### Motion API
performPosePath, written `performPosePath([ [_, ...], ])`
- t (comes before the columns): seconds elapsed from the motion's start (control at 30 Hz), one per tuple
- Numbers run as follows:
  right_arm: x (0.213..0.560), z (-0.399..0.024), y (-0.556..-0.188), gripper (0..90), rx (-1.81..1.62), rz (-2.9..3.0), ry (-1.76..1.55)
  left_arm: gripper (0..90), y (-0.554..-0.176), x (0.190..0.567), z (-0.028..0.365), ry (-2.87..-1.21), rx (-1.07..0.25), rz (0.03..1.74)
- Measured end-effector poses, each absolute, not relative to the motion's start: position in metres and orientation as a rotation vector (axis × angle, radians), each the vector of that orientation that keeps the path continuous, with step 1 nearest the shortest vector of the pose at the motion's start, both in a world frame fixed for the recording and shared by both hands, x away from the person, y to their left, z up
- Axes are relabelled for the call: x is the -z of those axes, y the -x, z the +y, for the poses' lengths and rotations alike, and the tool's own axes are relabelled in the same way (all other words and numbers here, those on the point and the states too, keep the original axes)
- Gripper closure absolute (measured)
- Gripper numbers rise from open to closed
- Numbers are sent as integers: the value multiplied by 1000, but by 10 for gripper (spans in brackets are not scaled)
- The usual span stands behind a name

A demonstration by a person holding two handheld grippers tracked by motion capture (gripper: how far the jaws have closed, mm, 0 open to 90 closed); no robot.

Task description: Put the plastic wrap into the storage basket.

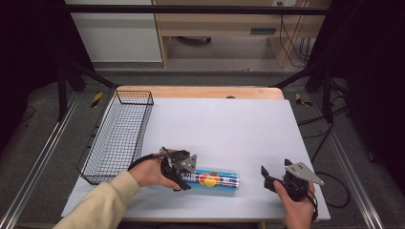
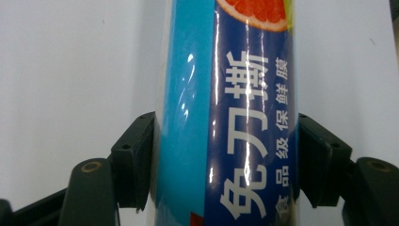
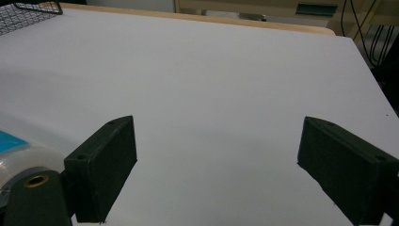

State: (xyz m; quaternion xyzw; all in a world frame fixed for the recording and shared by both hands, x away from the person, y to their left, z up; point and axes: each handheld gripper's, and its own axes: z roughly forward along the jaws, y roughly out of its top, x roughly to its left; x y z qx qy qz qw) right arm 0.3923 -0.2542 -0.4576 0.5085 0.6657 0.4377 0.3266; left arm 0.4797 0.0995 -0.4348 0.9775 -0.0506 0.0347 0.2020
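**K:** Left gripper [image 2: 226,160] is clamped on the cling-film roll [image 2: 226,117], both pads pressed flat against its sides near one end. Roll lies on its side on the white mat [image 1: 229,129], long axis across the table.

**M:** Label readable?

**K:** Left gripper view gives large white characters 免刀撕 on a dark blue band, with smaller 保鲜膜 beside them and 品级 lower down, partly cut off. Light blue band runs alongside the dark one. Orange citrus slice printed farther up the roll. High view shows red and orange fruit art at the roll's middle.

**M:** Right side?

**K:** Right gripper [image 1: 277,183] rests on the mat near the roll's free end, apart from it, jaws spread wide with nothing between them. Right gripper view catches the roll's clear end [image 3: 23,153] just beside its left jaw.

**M:** Anything around the roll?

**K:** Black wire basket [image 1: 117,138] stands beyond the roll's gripped end, along the mat's left edge. Wooden table edge [image 1: 200,92] shows past the mat's far side. Mat between roll and basket is bare; only the person's left hand [image 1: 150,171] and cream sleeve [image 1: 102,202] sit at that end
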Motion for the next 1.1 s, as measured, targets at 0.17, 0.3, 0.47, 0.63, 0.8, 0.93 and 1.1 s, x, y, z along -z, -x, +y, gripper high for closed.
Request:
performPosePath([
  [0.17, 458, -254, -392, 123, -1145, 1744, -1331, 316, -478, 434, 102, -2731, -92, -127],
  [0.3, 458, -254, -392, 124, -1145, 1743, -1332, 317, -477, 433, 105, -2715, -96, -106],
  [0.47, 458, -254, -392, 124, -1144, 1742, -1334, 317, -474, 423, 109, -2674, -93, -77],
  [0.63, 458, -254, -392, 125, -1142, 1739, -1332, 318, -471, 413, 110, -2631, -119, -65],
  [0.8, 457, -254, -392, 125, -1145, 1735, -1336, 318, -466, 397, 116, -2562, -134, -20],
  [0.93, 457, -254, -391, 125, -1142, 1733, -1337, 318, -466, 384, 122, -2535, -165, 5],
  [1.1, 457, -254, -392, 125, -1135, 1734, -1334, 319, -469, 364, 130, -2508, -215, 57],
])
